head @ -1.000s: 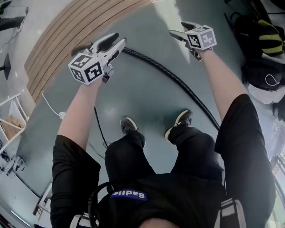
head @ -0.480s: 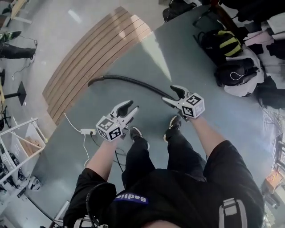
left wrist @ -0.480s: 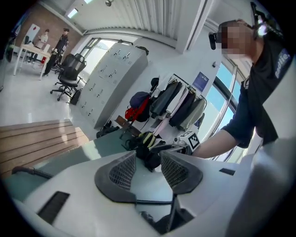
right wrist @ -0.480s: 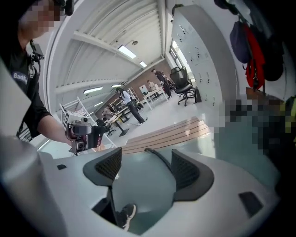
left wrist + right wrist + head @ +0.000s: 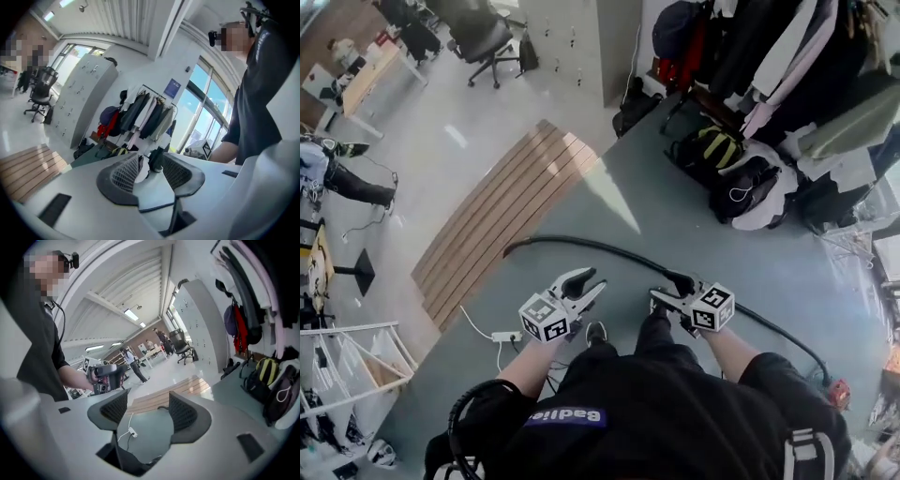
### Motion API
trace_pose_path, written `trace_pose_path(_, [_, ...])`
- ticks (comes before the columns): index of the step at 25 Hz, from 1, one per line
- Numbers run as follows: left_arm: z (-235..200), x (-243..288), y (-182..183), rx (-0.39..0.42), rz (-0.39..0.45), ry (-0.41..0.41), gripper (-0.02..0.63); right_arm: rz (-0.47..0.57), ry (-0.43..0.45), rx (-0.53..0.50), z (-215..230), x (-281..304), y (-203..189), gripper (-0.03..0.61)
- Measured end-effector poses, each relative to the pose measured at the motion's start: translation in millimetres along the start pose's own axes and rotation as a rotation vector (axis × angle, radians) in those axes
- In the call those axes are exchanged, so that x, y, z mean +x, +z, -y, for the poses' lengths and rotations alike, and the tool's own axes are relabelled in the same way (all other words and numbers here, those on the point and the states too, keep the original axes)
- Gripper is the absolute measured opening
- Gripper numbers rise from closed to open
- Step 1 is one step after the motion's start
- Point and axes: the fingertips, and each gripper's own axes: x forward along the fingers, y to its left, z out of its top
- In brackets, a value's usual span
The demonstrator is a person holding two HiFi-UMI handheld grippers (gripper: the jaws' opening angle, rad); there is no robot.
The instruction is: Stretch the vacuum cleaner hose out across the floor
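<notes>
The vacuum cleaner hose (image 5: 591,243) lies on the grey-green floor (image 5: 694,220) in one long, shallow arc. Its free end sits at the left beside the wooden slat strip (image 5: 502,216), and its length runs rightward and down-frame toward the lower right corner, passing behind both raised tools. The left gripper (image 5: 592,281) hangs above it, held up off the floor with jaws parted on nothing. Just beside it, the right gripper (image 5: 664,288) is equally empty — its jaws have just been closing a little, yet stand wide apart — while backpacks (image 5: 717,150) sit at far right.
</notes>
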Motion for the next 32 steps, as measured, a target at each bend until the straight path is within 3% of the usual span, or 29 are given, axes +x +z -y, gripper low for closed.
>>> trace_pose_path(3, [33.1,-17.7,15.2,0.110,-0.024,-0.104,0.162,0.126,-0.102,0.028,-46.1,-26.9,13.2,0.256])
trace_pose_path(5, [54.7,-34.4,18.0,0.136,-0.032,-0.143,0.157,0.182,-0.143,0.055,-76.1,-39.6,12.3,0.247])
trace_pose_path(11, [141.4,-51.3,18.6,0.214,-0.060,-0.251,0.153,0.281,-0.170,-0.010,-138.3,-92.1,23.6,0.241])
trace_pose_path(15, [213.0,-40.0,15.8,0.278,-0.030,-0.298,0.153,0.350,-0.150,-0.052,-168.4,-142.0,16.1,0.232])
trace_pose_path(21, [330.1,-1.5,-20.2,0.253,-0.041,-0.327,0.146,0.442,-0.150,-0.072,-200.3,-252.7,-34.7,0.199])
trace_pose_path(25, [395.3,16.0,-36.0,0.313,-0.079,-0.389,0.132,0.510,-0.207,-0.099,-214.5,-319.6,-59.8,0.153])
trace_pose_path(28, [428.0,7.0,-39.8,0.348,-0.088,-0.450,0.122,0.588,-0.244,-0.114,-245.1,-344.0,-66.2,0.116])
trace_pose_path(32, [450.6,-3.9,-60.6,0.353,-0.107,-0.556,0.096,0.609,-0.303,-0.158,-277.2,-348.3,-70.0,0.092])
